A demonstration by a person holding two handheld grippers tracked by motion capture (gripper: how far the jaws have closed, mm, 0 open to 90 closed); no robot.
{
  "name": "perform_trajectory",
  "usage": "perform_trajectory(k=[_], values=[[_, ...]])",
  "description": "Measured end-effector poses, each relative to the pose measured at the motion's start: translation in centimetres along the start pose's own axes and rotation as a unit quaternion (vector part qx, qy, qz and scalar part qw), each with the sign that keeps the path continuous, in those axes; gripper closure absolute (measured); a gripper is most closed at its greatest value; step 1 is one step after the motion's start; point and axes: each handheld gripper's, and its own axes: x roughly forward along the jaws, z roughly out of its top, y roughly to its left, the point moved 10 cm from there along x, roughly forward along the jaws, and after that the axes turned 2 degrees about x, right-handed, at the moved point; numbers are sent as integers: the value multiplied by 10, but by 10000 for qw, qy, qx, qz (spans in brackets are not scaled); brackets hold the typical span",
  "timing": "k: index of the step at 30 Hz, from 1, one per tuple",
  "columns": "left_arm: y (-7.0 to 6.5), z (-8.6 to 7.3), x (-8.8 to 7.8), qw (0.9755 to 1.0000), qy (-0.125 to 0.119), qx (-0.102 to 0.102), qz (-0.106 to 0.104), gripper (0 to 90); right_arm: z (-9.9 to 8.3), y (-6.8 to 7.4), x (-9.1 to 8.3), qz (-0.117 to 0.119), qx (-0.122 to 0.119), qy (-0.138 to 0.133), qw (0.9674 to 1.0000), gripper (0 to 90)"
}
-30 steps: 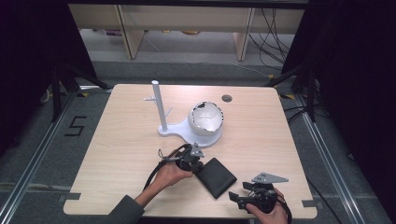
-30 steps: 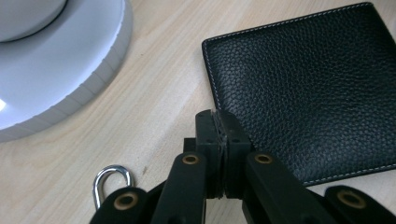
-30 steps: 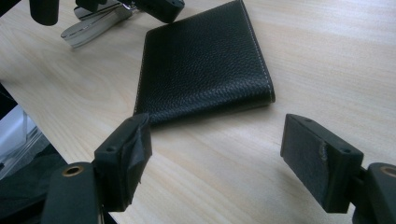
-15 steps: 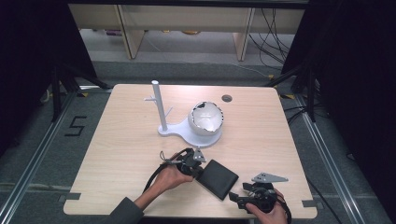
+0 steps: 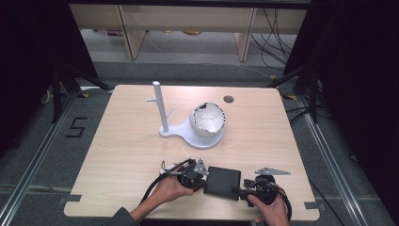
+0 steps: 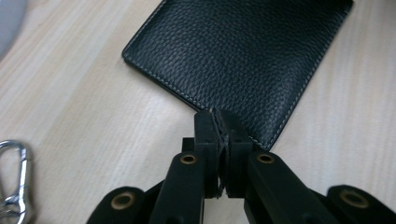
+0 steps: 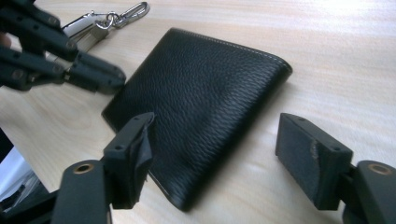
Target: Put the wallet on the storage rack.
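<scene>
Left gripper (image 6: 219,128) pressed together, nudged the black leather wallet (image 5: 222,181) rightward between right gripper (image 7: 224,158) jaws, spread but just narrowing; probably ready for pinching.

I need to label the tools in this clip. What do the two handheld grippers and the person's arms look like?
Both grippers, left and right, are black, with two blocky jaws on linked bars with brass-coloured rivets. Each carries a grey three-cornered plate and trails a black cable. A dark sleeve covers the left forearm.
</scene>
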Motion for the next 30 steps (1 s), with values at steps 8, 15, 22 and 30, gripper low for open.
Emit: perform_trajectory(k=[8, 15, 22, 30], values=[[-10, 4, 3, 9999, -75, -1, -144, 864, 12, -8, 7, 31, -115, -122, 9999, 397], [-14, 6, 5, 9998, -92, 55, -187, 864, 18, -15, 13, -31, 36, -97, 9999, 421], [-15, 7, 6, 9998, -79, 69, -183, 864, 20, -14, 15, 13, 252, -103, 9996, 427], [-16, 7, 6, 9998, -100, 80, -150, 865, 21, -17, 14, 164, 573, -232, 9980, 484]])
